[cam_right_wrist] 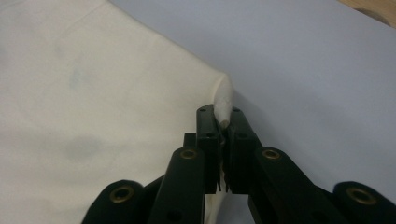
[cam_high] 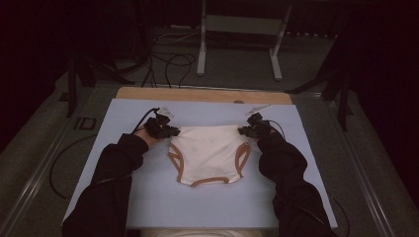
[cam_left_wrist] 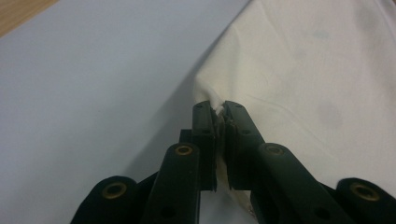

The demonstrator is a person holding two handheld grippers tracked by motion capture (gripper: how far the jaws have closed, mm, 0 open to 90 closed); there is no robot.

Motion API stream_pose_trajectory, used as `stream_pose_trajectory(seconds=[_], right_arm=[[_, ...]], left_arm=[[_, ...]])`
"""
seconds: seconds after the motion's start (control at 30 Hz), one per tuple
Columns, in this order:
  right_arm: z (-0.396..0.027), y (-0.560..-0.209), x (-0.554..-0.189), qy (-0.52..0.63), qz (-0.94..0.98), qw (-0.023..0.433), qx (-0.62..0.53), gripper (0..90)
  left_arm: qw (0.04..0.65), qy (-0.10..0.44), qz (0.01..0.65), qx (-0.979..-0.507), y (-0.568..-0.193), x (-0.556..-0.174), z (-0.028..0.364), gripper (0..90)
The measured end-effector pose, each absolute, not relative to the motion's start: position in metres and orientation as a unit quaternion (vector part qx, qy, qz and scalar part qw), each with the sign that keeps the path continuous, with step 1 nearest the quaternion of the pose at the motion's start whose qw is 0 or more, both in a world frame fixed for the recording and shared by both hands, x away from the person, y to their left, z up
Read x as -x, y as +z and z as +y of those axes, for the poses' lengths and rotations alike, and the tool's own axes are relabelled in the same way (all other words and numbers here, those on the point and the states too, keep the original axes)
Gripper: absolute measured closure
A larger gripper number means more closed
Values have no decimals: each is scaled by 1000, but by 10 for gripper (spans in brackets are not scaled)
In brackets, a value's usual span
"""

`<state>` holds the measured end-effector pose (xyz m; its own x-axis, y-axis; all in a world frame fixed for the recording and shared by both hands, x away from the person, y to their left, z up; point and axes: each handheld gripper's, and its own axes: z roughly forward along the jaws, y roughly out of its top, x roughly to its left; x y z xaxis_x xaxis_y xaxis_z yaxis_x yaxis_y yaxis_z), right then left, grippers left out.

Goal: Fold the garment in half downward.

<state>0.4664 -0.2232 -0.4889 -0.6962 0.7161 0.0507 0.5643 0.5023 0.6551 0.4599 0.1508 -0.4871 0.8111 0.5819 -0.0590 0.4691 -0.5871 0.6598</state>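
Observation:
A pair of cream underpants (cam_high: 207,150) with tan leg trim lies flat on the pale blue mat (cam_high: 148,202), waistband toward the far side. My left gripper (cam_high: 174,131) is shut on the waistband's left corner; in the left gripper view the jaws (cam_left_wrist: 219,112) pinch a fold of the cream cloth (cam_left_wrist: 303,70). On the opposite corner my right gripper (cam_high: 243,131) is shut as well, and the right gripper view has its jaws (cam_right_wrist: 223,119) clamped on a small roll of the cloth (cam_right_wrist: 93,102). Both forearms in black sleeves reach in from the near edge.
The mat covers a wooden tabletop (cam_high: 197,94) whose bare strip shows at the far edge. Black cables (cam_high: 168,64) trail over the floor beyond, near a white metal stand (cam_high: 237,29). A cable (cam_high: 62,163) loops off the table's left side.

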Motion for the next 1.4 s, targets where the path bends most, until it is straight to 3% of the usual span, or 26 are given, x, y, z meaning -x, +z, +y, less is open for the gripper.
stream_pose_trajectory(seconds=[1.0,1.17,1.4], right_arm=[[-225,-503,-491,305,854,114,-405,853],[-227,-502,-492,308,850,108,-413,777],[-230,-497,-493,314,843,111,-422,452]], left_arm=[[312,121,356,-873,-499,-492,130,824],[306,120,373,-867,-497,-492,130,664],[306,122,392,-859,-492,-492,135,398]])
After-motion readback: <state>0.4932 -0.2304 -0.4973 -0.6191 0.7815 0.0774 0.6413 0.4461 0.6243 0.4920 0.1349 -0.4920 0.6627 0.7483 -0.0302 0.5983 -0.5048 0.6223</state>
